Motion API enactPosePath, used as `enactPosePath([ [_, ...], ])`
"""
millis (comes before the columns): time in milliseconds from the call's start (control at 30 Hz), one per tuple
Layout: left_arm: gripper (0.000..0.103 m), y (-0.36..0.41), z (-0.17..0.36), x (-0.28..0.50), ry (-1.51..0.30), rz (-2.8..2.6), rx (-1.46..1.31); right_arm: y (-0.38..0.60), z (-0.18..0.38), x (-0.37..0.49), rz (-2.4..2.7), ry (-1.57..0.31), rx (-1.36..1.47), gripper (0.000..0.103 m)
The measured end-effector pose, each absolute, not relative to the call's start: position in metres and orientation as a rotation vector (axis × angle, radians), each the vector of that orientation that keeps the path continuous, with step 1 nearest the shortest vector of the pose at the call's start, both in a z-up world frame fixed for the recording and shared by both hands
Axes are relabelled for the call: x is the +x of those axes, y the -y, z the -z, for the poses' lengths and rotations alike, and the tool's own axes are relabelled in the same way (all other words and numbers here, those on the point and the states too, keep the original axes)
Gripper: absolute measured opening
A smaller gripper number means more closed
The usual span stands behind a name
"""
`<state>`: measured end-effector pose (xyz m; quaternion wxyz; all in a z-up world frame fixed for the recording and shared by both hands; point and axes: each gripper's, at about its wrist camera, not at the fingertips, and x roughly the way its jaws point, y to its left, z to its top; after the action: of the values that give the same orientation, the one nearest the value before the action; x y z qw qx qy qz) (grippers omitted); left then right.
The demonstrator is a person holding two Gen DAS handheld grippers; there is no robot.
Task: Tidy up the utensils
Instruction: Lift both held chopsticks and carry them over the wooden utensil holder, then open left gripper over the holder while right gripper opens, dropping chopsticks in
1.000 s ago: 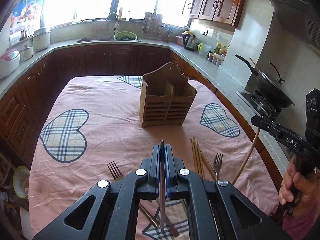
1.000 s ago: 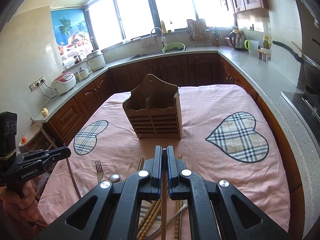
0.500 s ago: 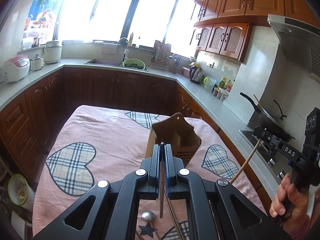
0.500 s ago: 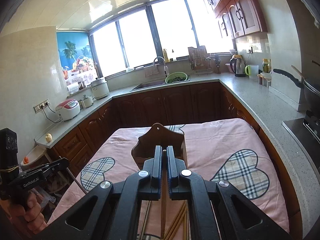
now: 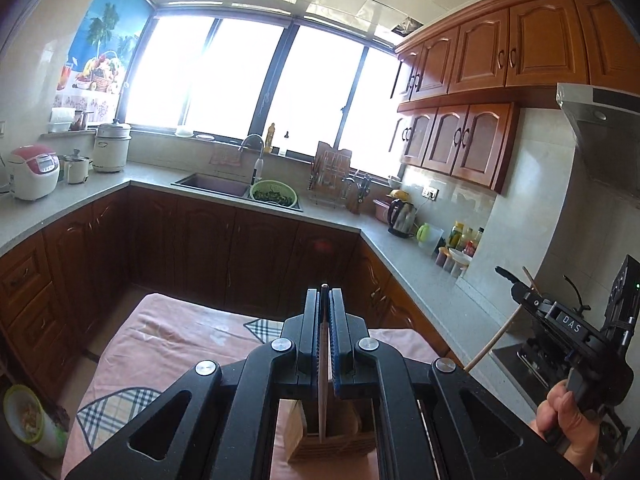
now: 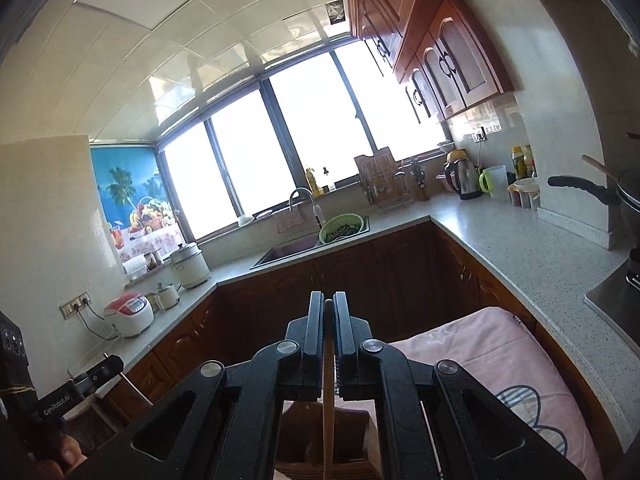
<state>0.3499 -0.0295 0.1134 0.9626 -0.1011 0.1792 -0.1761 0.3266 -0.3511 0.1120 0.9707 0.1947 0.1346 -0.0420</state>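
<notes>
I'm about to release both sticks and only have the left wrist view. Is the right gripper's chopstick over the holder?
Observer: Yes. In the right wrist view, the right gripper clamps a wooden chopstick that hangs over the wooden holder's open top.
Operator: Is its tip inside?
Observer: Cannot tell. Its lower end runs off the frame's bottom edge.
Operator: Where's my left gripper from there?
Observer: The left gripper is at the lower left, with its thin stick slanting down and rightward.

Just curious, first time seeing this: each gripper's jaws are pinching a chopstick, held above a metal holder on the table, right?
Nearly. The holder is wooden, not metal, as the right wrist view shows. Each gripper, left and right, does pinch a chopstick above it.
</notes>
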Motion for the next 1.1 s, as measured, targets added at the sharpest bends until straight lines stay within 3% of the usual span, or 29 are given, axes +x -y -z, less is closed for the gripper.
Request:
enactPosePath([
  [500,0.003,0.076,0.020,0.454,-0.505,0.285,-0.323,0.373,0.005,0.384,0.077,-0.378,0.540,0.004],
  [700,0.004,0.089,0.027,0.488,-0.541,0.274,-0.317,0.375,0.014,0.387,0.066,-0.408,0.540,0.004],
  [967,0.005,0.089,0.003,0.471,-0.544,0.274,-0.231,0.373,0.010,0.393,0.065,-0.447,0.518,0.005],
  [1000,0.006,0.088,0.002,0.470,-0.555,0.277,-0.232,0.372,0.009,0.394,0.064,-0.454,0.512,0.008],
  [1067,0.026,0.082,-0.002,0.463,-0.575,0.278,-0.251,0.372,0.009,0.395,0.062,-0.463,0.508,0.010],
  [1100,0.049,0.075,-0.005,0.460,-0.577,0.267,-0.261,0.373,0.009,0.395,0.059,-0.466,0.513,0.012],
])
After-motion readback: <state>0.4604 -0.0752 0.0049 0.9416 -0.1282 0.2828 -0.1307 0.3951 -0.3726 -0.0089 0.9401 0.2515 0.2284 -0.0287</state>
